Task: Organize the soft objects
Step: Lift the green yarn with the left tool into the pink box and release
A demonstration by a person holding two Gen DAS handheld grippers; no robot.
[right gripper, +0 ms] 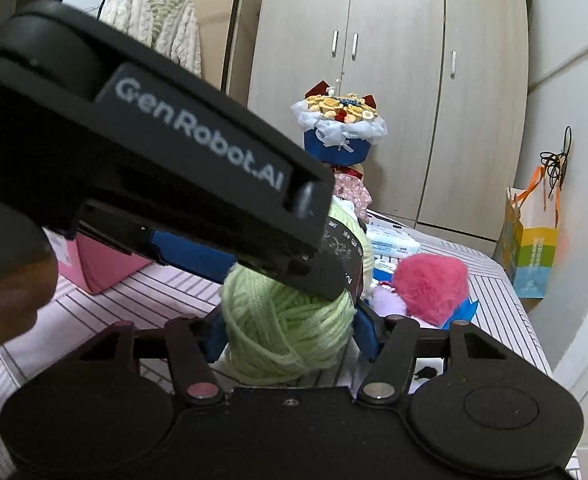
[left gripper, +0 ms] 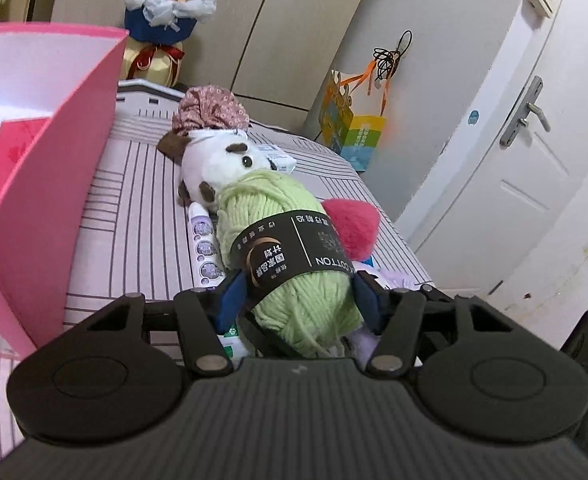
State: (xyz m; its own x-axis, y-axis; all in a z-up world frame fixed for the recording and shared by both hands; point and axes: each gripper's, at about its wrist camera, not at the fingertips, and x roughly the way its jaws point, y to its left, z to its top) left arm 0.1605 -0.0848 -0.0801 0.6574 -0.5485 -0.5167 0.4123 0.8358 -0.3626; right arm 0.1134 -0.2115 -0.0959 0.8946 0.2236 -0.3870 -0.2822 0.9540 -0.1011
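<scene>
Yarn skein (left gripper: pixel 290 256), light and squashy, is yielding as I am pinching it with left gripper (left gripper: pixel 294 300) and right gripper (right gripper: pixel 290 332), both half-closed; band probably slippery, so I am gripping wool.

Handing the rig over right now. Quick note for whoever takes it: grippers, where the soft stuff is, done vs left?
Left gripper: blue pads closed on the green yarn skein, around its black label band.
Right gripper: pads pressing the same skein's near end; both grippers hold it together, over the striped bed.
Still on the bed: plush dog with a floral cloth at its head, pink fluffy ball, a pale purple soft item.
Pink box: open, to the left; no soft objects visible in it from here.
Done: skein gripped. Left: place it, then the others.
</scene>
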